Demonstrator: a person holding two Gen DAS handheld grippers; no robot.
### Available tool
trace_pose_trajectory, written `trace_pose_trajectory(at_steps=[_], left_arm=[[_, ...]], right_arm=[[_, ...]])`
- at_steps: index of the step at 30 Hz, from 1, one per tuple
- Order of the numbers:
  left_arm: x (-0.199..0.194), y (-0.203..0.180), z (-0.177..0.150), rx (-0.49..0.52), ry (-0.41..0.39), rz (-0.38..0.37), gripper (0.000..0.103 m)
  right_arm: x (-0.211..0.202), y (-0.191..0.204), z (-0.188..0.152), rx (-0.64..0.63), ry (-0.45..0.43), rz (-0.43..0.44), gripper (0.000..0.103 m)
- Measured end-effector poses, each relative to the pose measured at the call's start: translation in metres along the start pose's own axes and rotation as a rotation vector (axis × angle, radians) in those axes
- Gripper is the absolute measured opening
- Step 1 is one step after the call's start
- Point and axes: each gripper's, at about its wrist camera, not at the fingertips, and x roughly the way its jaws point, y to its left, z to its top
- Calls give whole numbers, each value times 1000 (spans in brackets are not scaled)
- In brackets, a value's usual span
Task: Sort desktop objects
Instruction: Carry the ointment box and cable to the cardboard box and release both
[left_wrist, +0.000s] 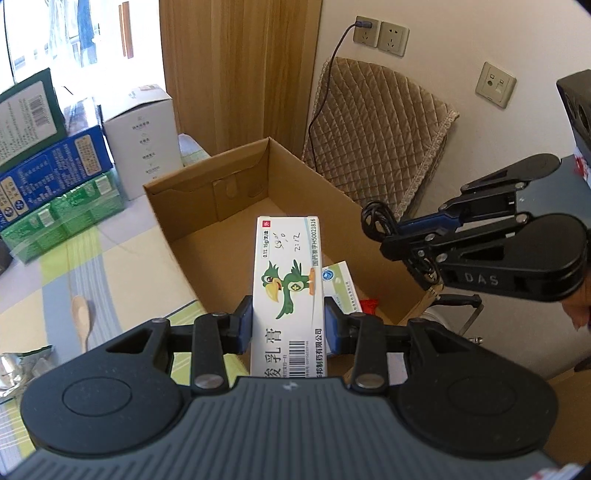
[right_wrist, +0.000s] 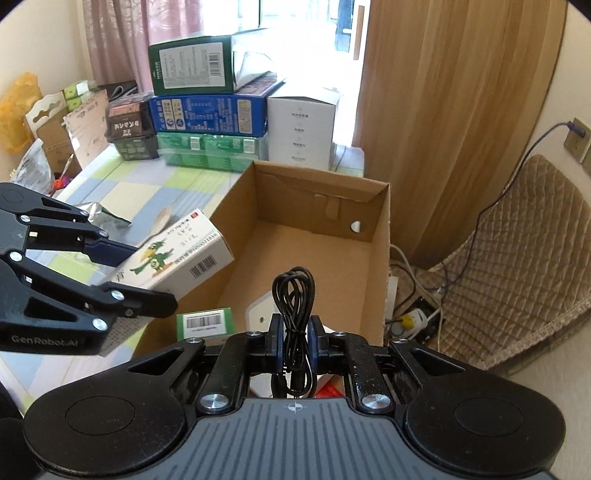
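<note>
Left wrist view: the left gripper (left_wrist: 288, 321) is clamped on the ointment box (left_wrist: 287, 291), held over the near edge of the cardboard box (left_wrist: 207, 206); its long axis runs straight ahead along the fingers, bird print up; a few small packs (left_wrist: 338, 280) already lie inside, so sorting looks partly done; the wooden spoon (left_wrist: 82, 314) and foil packet (left_wrist: 22, 365) wait on the table.

Right wrist view: the right gripper (right_wrist: 294, 341) pinches a coiled black cable (right_wrist: 294, 295), loop upright, over the box's near end; the ointment box (right_wrist: 177, 254) hangs tilted at the left wall, far end angled toward the spoon.
</note>
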Motion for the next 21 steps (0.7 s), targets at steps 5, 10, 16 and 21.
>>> trace_pose_trajectory(at_steps=[5,10,16,21], left_arm=[[16,-2,3,-13,7,-17,33],[28,-2,7,-36,4,-39,33],[29,4,7,-60,-31,-26,42],[24,12,3,-55,-30,2,42]], right_arm=[[10,-7,-2,11,12,-5,10],[16,-16,-4,26,20,-16,10],[22,-21,-6,41,28,-23,10],[24,-19,-7,41,28,-19,10]])
